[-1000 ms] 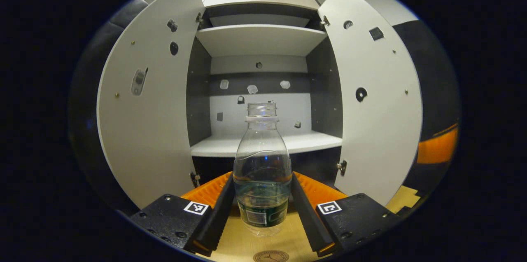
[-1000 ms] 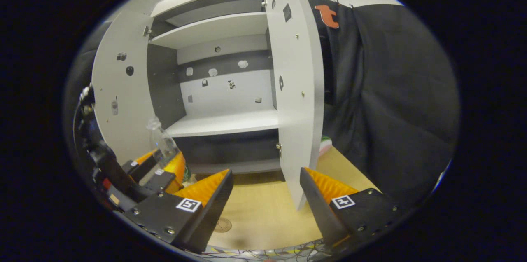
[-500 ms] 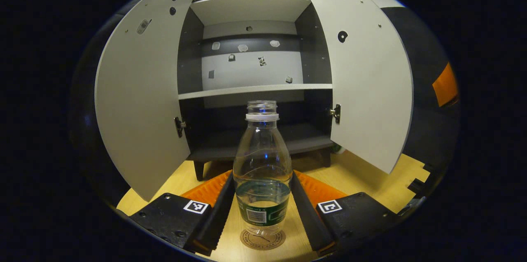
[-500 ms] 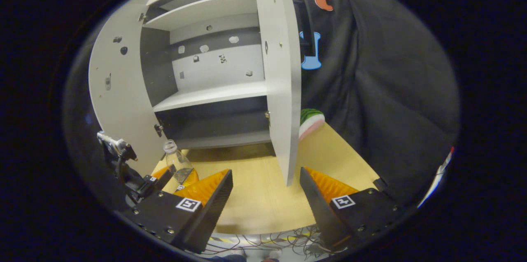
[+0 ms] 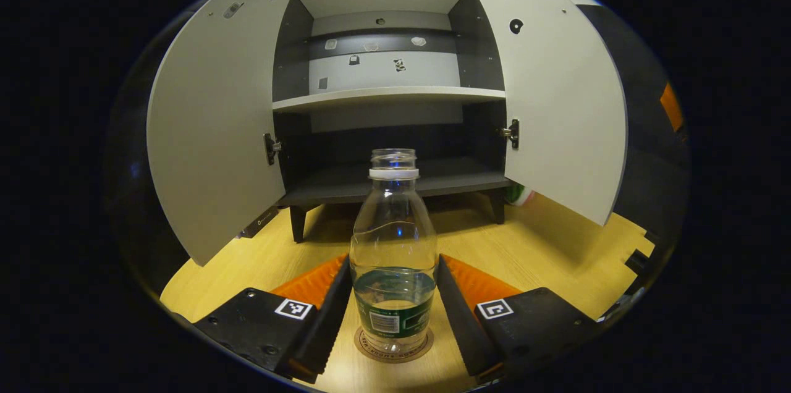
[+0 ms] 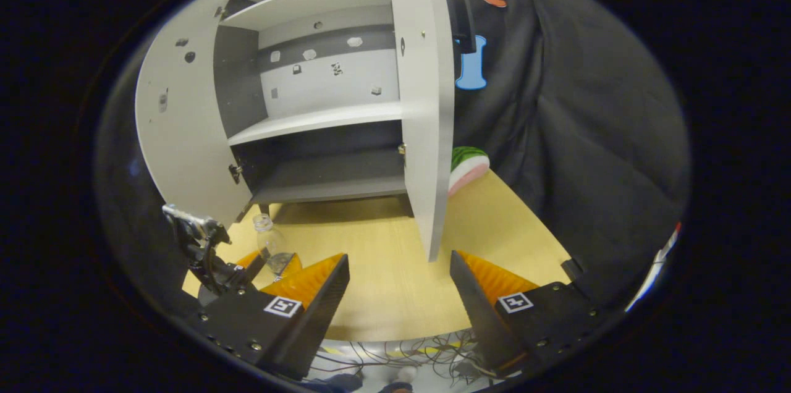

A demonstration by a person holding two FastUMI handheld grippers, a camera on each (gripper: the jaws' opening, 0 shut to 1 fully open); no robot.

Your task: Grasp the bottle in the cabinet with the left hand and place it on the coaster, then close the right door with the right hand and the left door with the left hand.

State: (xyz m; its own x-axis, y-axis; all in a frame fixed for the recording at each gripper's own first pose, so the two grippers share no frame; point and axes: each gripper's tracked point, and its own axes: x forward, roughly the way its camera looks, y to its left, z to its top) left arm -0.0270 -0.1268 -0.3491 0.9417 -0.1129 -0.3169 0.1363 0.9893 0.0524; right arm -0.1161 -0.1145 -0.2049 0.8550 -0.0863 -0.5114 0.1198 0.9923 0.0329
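in the left gripper view the left tool (image 5: 394,303) is clenched on the bottle (image 5: 393,251), one finger pressed against each side of its lower body. the bottle stands upright and uncapped, clear, with a little water in the bottom and a dark label band around its base. its base sits on the round coaster (image 5: 393,348), which lies flat on the wooden bench (image 5: 544,257); whether the bottle's weight is fully on the coaster cannot be told. behind it stands the cabinet (image 5: 383,81) on short legs, with both doors swung wide: the left door (image 5: 213,133) and the right door (image 5: 556,96). the shelves inside are bare, with small markers on the back panel.

in the right gripper view the right tool (image 6: 398,275) is released, its fingers spread wide with nothing between them, hanging over the bench (image 6: 383,257) in front of the cabinet (image 6: 321,102). the right door (image 6: 426,102) stands edge-on just ahead of it, apart from both fingers. at lower left the left tool (image 6: 266,263) shows farther off, around the bottle (image 6: 272,248). a watermelon-slice toy (image 6: 466,165) lies on the bench behind the right door, against the black cloth. cables hang below the bench's near edge.
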